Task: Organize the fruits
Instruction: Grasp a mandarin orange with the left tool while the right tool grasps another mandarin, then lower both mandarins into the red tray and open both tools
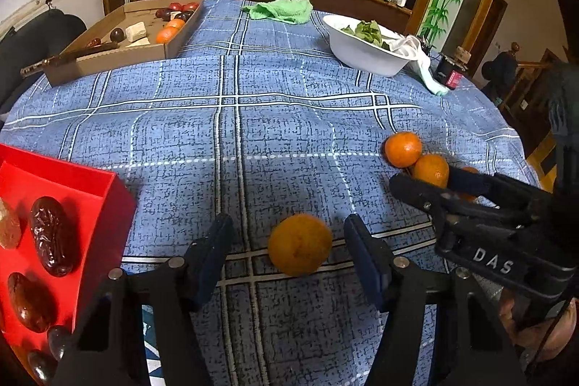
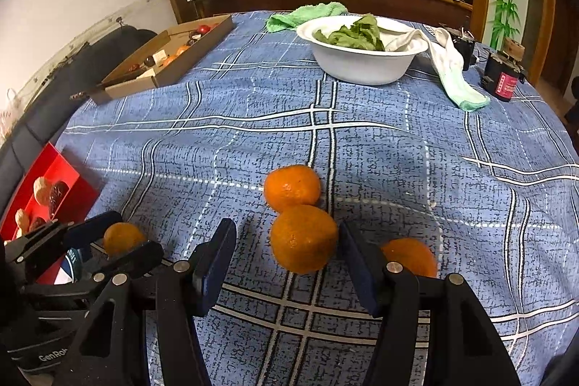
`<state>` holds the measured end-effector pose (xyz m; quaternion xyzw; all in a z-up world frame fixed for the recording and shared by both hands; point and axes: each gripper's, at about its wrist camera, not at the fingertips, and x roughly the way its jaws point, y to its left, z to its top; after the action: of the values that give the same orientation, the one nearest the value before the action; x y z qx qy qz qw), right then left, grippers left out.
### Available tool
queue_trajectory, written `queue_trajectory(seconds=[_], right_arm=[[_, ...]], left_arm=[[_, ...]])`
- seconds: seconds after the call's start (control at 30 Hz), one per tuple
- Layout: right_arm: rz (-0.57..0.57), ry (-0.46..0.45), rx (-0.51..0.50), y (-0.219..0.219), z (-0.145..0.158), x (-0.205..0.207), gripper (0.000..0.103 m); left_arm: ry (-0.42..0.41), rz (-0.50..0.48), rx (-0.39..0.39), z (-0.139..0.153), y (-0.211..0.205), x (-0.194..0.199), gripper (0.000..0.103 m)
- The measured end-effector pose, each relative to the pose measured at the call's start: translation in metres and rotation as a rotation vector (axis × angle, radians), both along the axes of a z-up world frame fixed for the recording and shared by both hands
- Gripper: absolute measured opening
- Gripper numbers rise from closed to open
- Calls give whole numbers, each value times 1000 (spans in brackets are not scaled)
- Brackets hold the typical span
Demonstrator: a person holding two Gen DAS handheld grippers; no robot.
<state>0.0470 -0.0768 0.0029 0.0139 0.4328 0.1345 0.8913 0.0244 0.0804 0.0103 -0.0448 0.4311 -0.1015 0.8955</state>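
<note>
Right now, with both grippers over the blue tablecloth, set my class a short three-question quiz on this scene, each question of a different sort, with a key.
1. True or false: the left gripper is shut on the lone orange.
2. Multiple choice: the white bowl holds A) oranges, B) green leaves, C) dates.
3. Fill in: loose oranges on the tablecloth number ____, counting the one beside the right gripper.

Key
1. False: its jaws are open with the orange between the fingers.
2. B.
3. Four: the lone orange, the rear orange, the middle orange between the right fingers, and a half-hidden orange.
</note>
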Motion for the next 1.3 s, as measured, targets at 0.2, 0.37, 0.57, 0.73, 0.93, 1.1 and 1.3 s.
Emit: queue_trajectory(seconds=[0.2, 0.37, 0.57, 0.73, 0.93, 1.1, 1.3], right_arm=[[-8, 5, -23, 2, -2, 0, 53], [-33, 1, -39, 0, -2, -1, 39], [-46, -2, -24, -4, -1, -2, 36], [-71, -7, 7, -9, 1, -7, 36], [-79, -12, 23, -4, 13, -32, 36], [-65, -39, 39, 4, 32, -59, 36], [-23, -76, 49, 21, 55, -82, 37]], left_arm=[[-1, -3, 10, 0, -2, 0, 63], [-11, -31, 31, 0, -8, -2, 30], [-13, -39, 5, 0, -6, -3, 29], [-29, -36, -19, 4, -2, -6, 29], [-60, -38, -39, 12, 1, -14, 29], [-103, -16, -52, 27, 10, -31, 29], [-121, 47, -90, 43, 45, -68, 30]])
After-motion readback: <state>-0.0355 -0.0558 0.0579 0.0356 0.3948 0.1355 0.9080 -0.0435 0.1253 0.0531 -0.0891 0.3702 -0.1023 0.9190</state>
